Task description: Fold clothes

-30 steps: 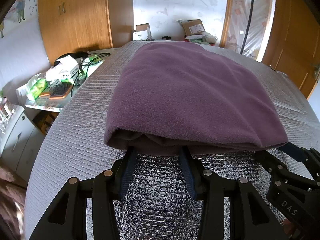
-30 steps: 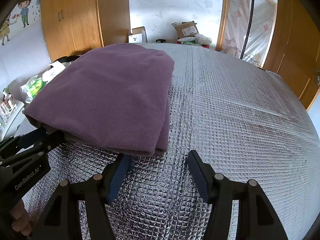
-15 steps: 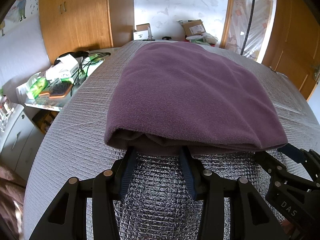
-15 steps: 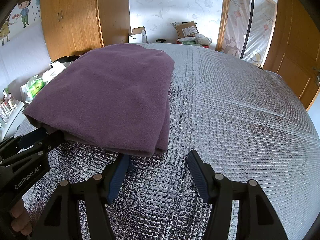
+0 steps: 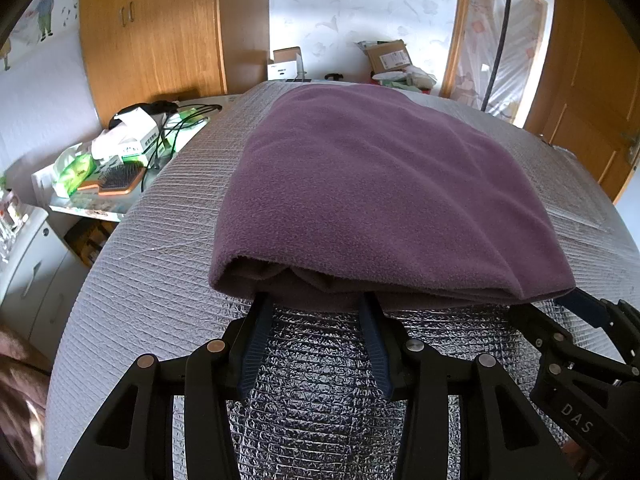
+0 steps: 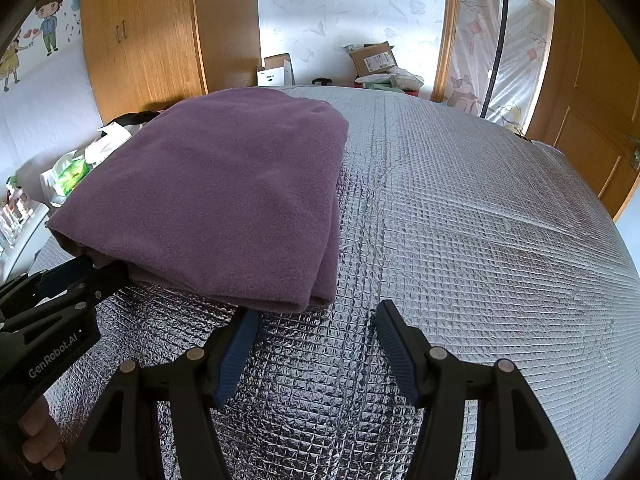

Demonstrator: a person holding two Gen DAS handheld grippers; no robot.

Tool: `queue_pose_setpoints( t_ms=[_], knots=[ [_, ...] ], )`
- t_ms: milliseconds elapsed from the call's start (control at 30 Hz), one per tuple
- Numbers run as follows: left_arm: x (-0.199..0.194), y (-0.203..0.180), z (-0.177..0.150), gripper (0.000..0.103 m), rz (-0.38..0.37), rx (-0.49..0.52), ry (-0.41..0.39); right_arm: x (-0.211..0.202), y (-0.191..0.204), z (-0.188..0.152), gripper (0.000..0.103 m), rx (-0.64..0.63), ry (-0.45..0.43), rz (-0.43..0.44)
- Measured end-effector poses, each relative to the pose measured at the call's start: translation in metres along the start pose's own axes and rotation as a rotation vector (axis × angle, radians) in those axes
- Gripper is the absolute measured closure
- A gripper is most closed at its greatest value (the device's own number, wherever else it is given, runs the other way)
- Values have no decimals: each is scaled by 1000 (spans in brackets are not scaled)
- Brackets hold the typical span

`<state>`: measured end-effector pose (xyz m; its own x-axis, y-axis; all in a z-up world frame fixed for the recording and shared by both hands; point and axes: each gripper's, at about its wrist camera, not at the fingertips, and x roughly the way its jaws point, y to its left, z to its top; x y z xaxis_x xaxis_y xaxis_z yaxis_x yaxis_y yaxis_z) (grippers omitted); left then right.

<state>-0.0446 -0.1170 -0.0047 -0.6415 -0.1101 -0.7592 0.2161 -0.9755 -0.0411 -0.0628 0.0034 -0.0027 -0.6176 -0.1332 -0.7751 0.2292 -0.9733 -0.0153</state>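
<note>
A folded purple fleece garment [image 5: 372, 184] [image 6: 216, 196] lies on the silver quilted foil surface [image 5: 316, 392] [image 6: 460, 220]. My left gripper [image 5: 316, 306] stands open at the garment's near edge, and both blue fingertips vanish just under the overhanging fabric. In the right wrist view that left gripper [image 6: 76, 272] reaches in from the left, its tip at the garment's near left corner. My right gripper [image 6: 314, 316] is open at the near right corner with only foil between its fingers. Its left fingertip sits right at the fabric edge. The right gripper's tip [image 5: 580, 306] also shows at the garment's right corner.
A cluttered side table [image 5: 80, 210] left of the surface holds a hairbrush [image 5: 118, 180], green packets, white boxes and cables. Wooden wardrobes [image 5: 152, 32] and cardboard boxes [image 5: 386, 56] stand at the far wall. A door [image 5: 592, 112] is at the right. A hand [image 6: 36, 432] grips the left tool.
</note>
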Motion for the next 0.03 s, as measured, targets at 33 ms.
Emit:
queue_pose_setpoints(
  t_ms=[33],
  knots=[
    [0, 0, 0, 56, 0, 0, 0, 0, 0, 0, 41, 0, 0, 0]
  ],
)
